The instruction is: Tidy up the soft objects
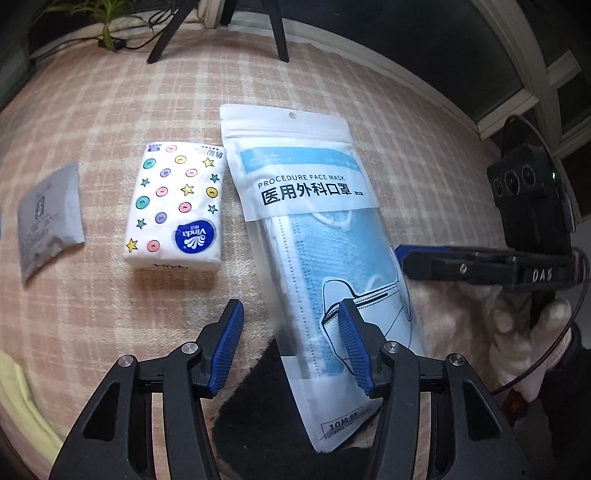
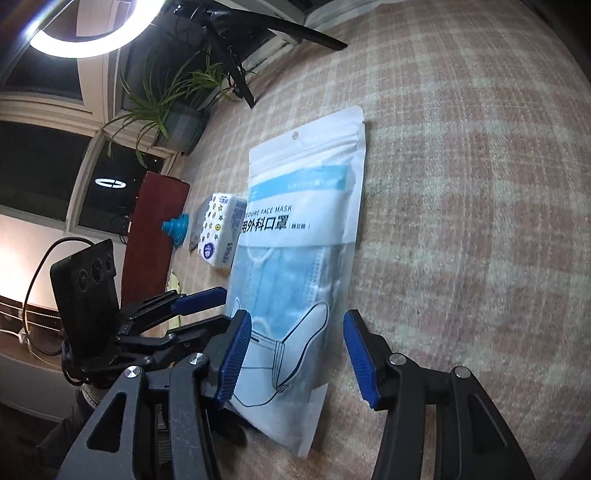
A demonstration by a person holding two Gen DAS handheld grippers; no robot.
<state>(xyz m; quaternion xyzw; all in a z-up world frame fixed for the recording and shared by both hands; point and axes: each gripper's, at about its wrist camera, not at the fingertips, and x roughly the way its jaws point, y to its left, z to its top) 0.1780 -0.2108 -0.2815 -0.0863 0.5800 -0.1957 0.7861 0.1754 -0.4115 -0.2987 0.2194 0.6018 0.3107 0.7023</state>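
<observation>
A clear pouch of blue face masks (image 1: 317,236) lies flat on the pink checked cloth (image 1: 110,110), and it also shows in the right wrist view (image 2: 299,266). A white tissue pack with coloured dots and stars (image 1: 177,206) lies just left of it, small in the right wrist view (image 2: 219,230). A grey sachet (image 1: 48,218) lies further left. My left gripper (image 1: 291,343) is open above the pouch's near left edge. My right gripper (image 2: 297,354) is open over the pouch's near end; it shows from the side in the left wrist view (image 1: 417,262).
Black stand legs (image 1: 221,33) and a green plant (image 1: 107,22) stand at the far edge. A potted plant (image 2: 173,110), a dark red block (image 2: 155,229) and a small teal object (image 2: 177,227) sit at the left side. A yellow cloth (image 1: 18,398) lies near left.
</observation>
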